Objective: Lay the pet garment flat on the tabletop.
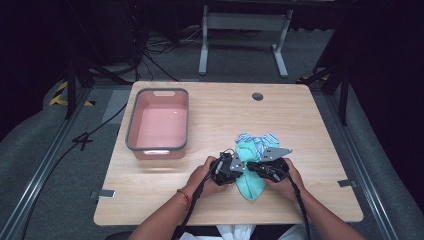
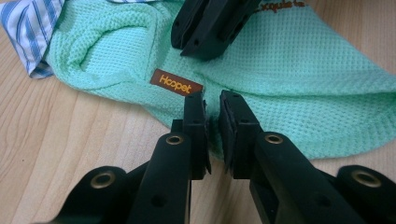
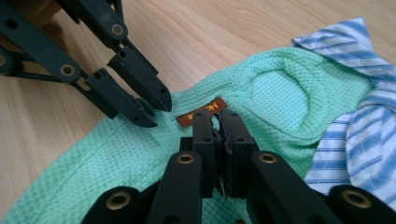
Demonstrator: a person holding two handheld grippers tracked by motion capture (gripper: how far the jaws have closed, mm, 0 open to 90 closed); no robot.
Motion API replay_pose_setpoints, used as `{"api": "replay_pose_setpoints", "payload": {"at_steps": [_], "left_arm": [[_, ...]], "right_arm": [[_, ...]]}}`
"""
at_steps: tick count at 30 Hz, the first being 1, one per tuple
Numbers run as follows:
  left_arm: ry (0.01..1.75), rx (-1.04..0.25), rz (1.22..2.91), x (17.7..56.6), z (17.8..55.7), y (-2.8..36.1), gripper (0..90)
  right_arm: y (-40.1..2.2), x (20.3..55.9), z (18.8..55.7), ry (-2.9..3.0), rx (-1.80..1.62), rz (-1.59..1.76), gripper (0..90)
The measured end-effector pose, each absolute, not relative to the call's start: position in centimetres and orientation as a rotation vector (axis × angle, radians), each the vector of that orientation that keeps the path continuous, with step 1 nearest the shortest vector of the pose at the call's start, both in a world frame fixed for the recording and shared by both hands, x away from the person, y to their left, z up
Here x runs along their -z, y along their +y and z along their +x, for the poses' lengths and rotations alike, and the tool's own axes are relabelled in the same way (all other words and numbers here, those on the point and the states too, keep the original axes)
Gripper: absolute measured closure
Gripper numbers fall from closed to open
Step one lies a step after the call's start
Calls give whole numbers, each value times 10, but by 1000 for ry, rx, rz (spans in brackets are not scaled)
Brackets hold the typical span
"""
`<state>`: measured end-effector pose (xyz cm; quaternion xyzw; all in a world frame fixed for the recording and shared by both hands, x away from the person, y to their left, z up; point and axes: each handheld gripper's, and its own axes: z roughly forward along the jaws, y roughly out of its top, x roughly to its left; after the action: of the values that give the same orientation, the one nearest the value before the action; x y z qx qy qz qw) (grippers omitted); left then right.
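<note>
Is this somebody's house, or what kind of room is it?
Probably a lab or recording studio, not a house: a bare wooden table ringed by dark curtains, cables loose on grey carpet, and metal rails along the floor.

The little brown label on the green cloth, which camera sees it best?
The left gripper view: the brown label lies close and upright there, reading "Hoopet". The right gripper view shows it upside down, partly behind the gripper. From the high view it is too small.
</note>
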<state>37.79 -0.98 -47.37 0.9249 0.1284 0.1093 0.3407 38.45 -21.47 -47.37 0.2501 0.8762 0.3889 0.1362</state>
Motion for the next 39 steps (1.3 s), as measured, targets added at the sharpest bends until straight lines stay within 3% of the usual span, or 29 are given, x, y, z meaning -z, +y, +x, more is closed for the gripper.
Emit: {"api": "replay_pose_setpoints", "payload": {"at_steps": [39], "left_arm": [[345,-257,2401,474,381,-8,815]], "right_arm": [[-256,427,350,2536,-1160,606,862]]}}
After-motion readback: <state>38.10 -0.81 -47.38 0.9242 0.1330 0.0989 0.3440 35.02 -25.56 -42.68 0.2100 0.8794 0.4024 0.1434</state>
